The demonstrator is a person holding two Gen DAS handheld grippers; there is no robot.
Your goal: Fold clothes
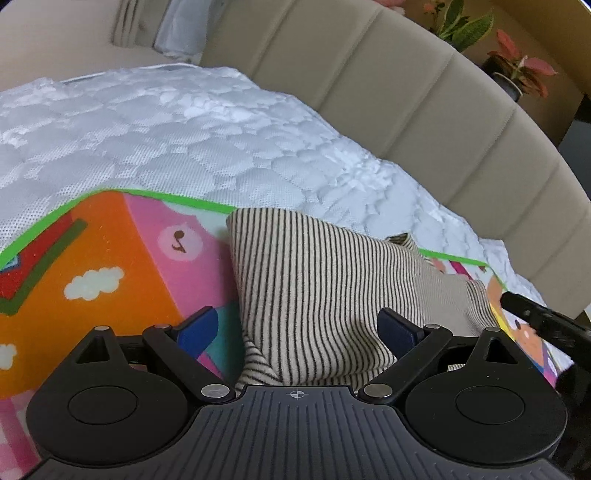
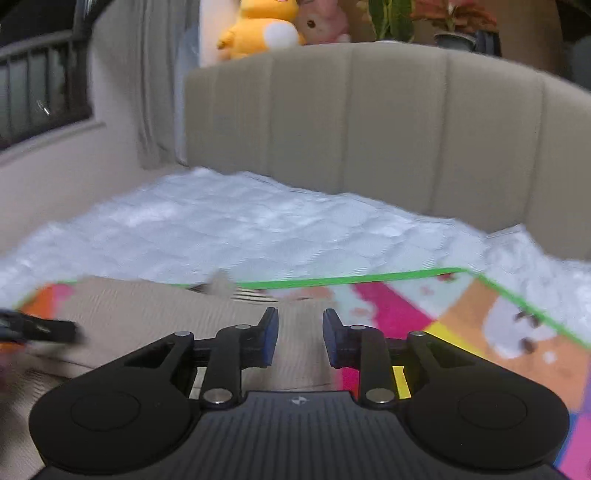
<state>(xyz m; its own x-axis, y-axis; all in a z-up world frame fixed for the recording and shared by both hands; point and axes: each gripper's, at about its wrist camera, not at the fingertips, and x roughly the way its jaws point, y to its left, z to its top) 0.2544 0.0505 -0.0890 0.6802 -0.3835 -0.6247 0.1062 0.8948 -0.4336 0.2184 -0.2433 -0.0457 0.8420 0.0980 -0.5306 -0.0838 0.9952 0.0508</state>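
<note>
- Filling the far side of both views, a beige padded headboard [image 1: 388,92] with vertical channels stands behind the bed.
- Below it spreads a white quilted mattress cover [image 1: 166,136], puckered and slightly rumpled.
- On top of that cover lies a cartoon play mat [image 1: 122,266] with a green edge, orange, pink and yellow panels and small clouds.
- Resting on the mat is the cream garment with thin black stripes [image 1: 314,280], partly folded; its near edge bunches up right in front of my left tool, and a plainer ribbed part shows toward the right.
- My left gripper [image 1: 297,328] has its 2 blue-padded fingers spread wide, one on either side of the striped cloth, holding nothing.
- My right gripper [image 2: 300,339] sits over the garment's right edge where it meets the pink panel; its jaws are parted with a clear gap and nothing between them. That view is motion-blurred.
- Each tool's black tip shows at the edge of the other's view.
- Up on the headboard ledge sit a yellow plush toy [image 2: 258,29], a pink plush toy [image 2: 321,22] and potted plants [image 1: 517,70].
</note>
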